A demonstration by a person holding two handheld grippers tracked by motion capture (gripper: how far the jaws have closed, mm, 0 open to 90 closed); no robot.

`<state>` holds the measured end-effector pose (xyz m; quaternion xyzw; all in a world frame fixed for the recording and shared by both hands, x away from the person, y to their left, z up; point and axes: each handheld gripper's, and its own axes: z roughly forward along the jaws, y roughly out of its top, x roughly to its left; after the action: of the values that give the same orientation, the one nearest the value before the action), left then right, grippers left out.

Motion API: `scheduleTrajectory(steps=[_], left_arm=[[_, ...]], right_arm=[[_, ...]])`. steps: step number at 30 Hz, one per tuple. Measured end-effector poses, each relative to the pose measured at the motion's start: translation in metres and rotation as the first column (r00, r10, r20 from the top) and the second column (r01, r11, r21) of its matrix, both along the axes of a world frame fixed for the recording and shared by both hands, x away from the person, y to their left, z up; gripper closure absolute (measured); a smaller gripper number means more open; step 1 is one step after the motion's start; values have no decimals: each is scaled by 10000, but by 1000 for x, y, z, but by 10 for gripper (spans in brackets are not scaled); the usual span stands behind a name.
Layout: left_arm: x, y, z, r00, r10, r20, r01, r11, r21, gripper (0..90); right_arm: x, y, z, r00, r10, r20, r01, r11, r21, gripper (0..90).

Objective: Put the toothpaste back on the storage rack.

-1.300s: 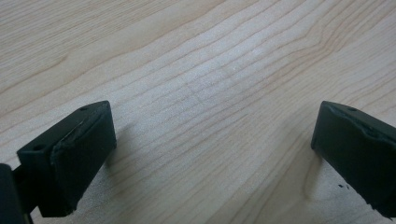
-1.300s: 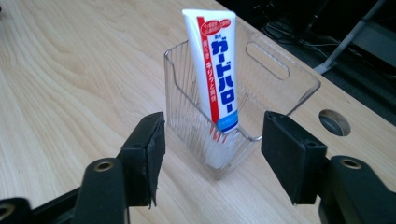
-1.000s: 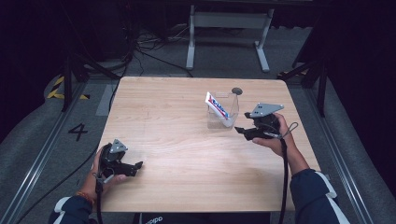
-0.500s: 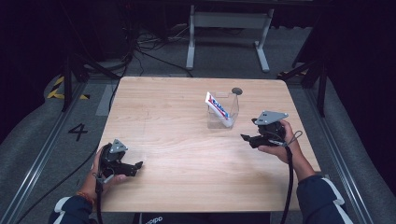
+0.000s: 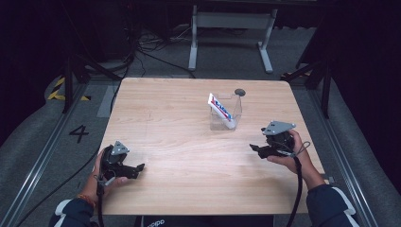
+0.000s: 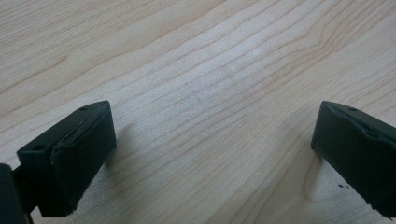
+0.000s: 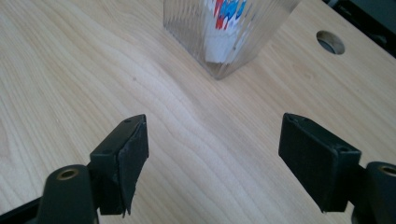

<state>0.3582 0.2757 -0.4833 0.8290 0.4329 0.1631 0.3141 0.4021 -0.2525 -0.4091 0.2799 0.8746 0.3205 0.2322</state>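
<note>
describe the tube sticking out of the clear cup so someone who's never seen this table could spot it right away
On the light wooden table, look at the far right part, just in front of a small round hole in the top. A clear ribbed cup stands there, and the tube leans out of it toward the left. It is white with red and blue print, the only colourful item on the table.

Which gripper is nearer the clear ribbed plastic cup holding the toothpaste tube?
Right. The right gripper sits just beside the clear ribbed plastic cup; the left gripper rests at the table's opposite near corner.
</note>
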Motion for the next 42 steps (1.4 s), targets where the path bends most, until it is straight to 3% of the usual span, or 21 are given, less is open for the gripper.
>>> scheduleTrajectory(steps=[20,34,42], left_arm=[[0,0,0,10000,18,41,-18,10000,-17,4],[-1,0,0,10000,22,32,-22,10000,-19,5],[-1,0,0,10000,19,31,-19,10000,-19,5]], right_arm=[[-20,-30,-29,9989,-361,-311,356,9993,-139,239],[-32,-56,-49,9933,-926,-685,943,9953,218,227],[-40,-74,-60,9877,-1275,-908,1340,9885,696,224]])
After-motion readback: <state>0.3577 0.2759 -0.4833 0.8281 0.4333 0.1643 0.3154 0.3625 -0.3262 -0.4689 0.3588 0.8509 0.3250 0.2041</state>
